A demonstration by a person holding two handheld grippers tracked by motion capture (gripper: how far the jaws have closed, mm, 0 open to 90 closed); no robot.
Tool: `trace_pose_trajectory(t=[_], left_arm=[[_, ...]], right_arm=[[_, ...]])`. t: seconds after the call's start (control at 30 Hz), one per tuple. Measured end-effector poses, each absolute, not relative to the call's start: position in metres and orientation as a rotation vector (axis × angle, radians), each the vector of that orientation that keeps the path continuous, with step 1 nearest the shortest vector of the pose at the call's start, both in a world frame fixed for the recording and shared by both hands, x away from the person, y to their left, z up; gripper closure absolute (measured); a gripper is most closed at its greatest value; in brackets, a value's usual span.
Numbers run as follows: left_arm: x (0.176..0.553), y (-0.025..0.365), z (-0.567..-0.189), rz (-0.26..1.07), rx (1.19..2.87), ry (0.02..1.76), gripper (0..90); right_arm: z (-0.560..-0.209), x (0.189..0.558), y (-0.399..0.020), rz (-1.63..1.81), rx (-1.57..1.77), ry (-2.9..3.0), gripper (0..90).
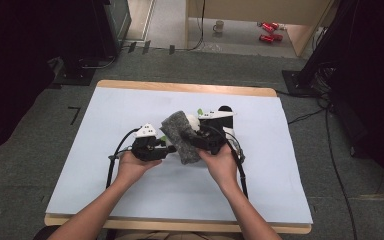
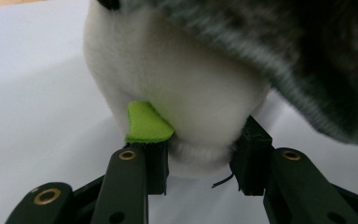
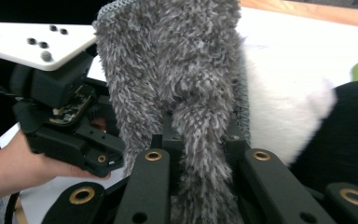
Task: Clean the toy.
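So this looks like dressing the plush panda [image 1: 220,122] in a fuzzy grey cloth [image 1: 180,137], and I'd call it roughly halfway: the cloth is draped over the toy's near side but not pulled snug or settled. Both sit about mid-table on the pale sheet [image 1: 105,180], slightly toward the far edge. The left gripper [image 1: 166,148] has its jaws partly closed, pinching the panda's white body right by a green felt bit [image 2: 147,123]. The right gripper [image 1: 192,136] is clamped tight on a fold of the cloth, as its own view shows. Count: one panda, one cloth, two grippers. Still left, I guess: tugging the cloth fully around and letting go.
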State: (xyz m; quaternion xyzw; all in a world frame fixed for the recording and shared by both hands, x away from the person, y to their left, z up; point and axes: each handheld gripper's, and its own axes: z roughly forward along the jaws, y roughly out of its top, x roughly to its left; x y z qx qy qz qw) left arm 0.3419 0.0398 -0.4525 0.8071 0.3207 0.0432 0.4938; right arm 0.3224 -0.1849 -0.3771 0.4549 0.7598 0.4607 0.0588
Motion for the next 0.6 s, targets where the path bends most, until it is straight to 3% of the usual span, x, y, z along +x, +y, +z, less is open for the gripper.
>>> trace_pose_trajectory(t=[0.33,0.6], left_arm=[[0.348,0.042,-0.456,0.072,1.974,0.843,67.1],[0.353,0.045,-0.456,0.077,1.989,0.834,68.4]], right_arm=[[-0.386,0.328,-0.195,1.279,1.352,2.272,78.4],[-0.384,0.335,-0.23,1.244,1.435,2.207,78.7]])
